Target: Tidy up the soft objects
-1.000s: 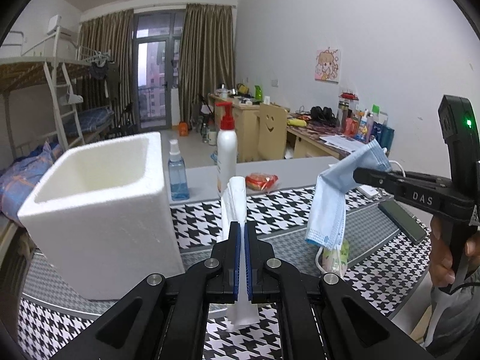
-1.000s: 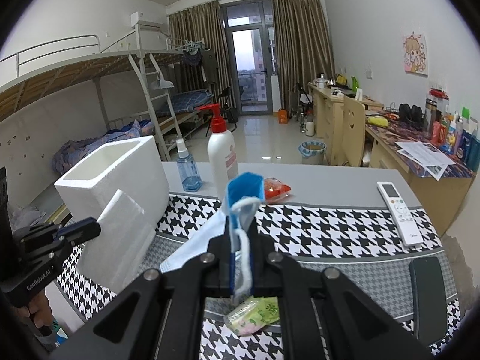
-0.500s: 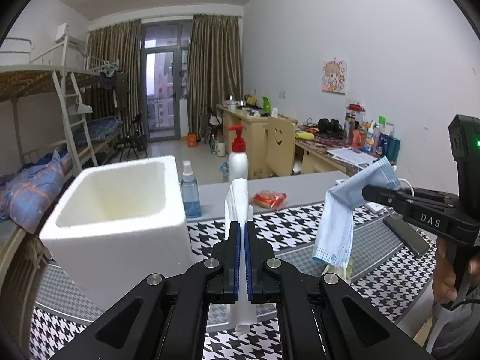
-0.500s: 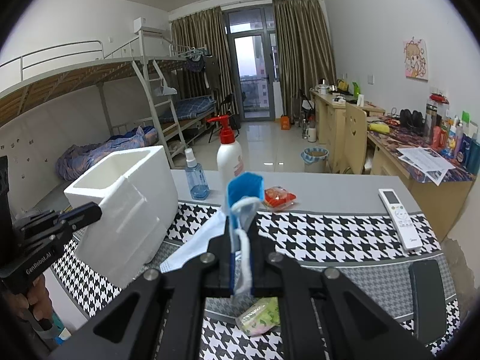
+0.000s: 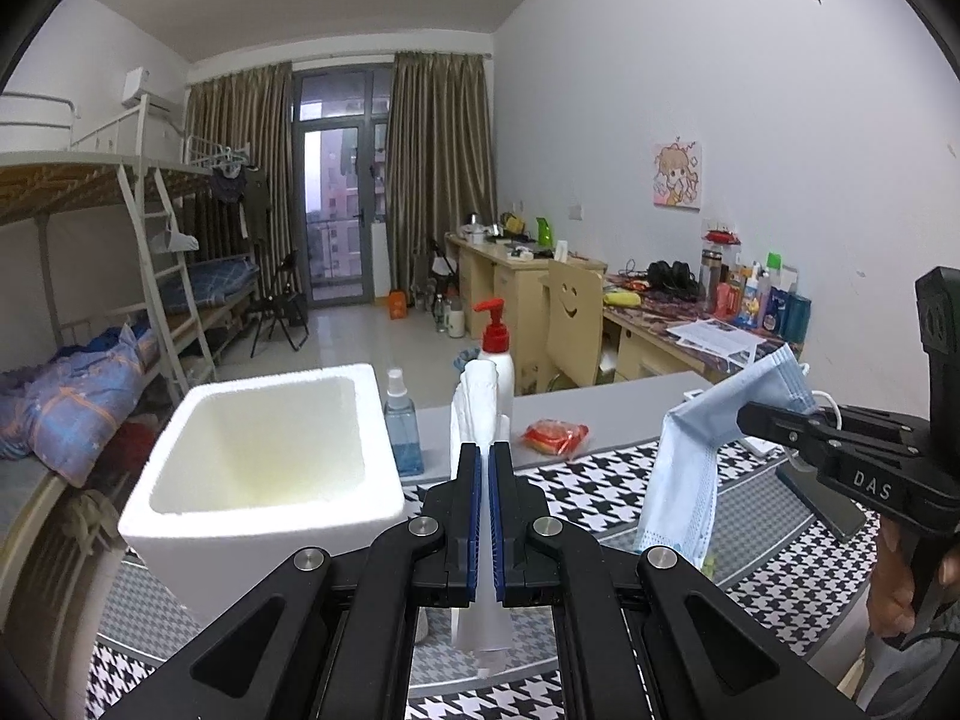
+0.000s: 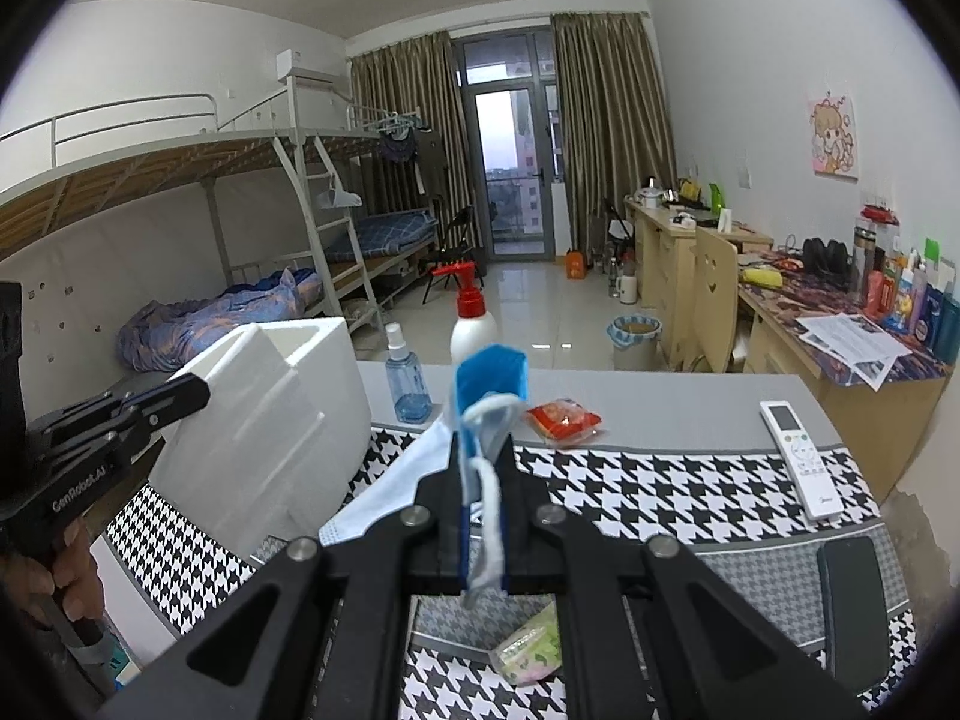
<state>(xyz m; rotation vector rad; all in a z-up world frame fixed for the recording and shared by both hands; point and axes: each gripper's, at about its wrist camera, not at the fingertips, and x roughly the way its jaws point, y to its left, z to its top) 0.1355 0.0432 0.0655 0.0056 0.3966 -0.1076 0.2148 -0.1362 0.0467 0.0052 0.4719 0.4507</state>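
The left gripper [image 5: 483, 450] is clamped on a white tissue [image 5: 477, 402] that stands up above the fingertips and hangs below them, held in the air just right of the foam box [image 5: 264, 474]. The right gripper [image 6: 480, 450] is clamped on a blue mask [image 5: 690, 468]; the mask drapes down from the fingertips, above the worktop [image 6: 660, 408] near its front edge. In the right wrist view a white ear loop [image 6: 489, 480] runs over the fingers. The foam box sits open-topped on the checked mat [image 6: 630, 486] at the worktop's left end. Behind it, toward the far edge, stand a spray bottle [image 5: 402, 426] and a pump bottle [image 6: 471, 324], with a red packet [image 6: 561, 417] to their right. A remote [image 6: 798, 456] lies near the right edge, and a green packet [image 6: 528, 648] lies at the front edge.
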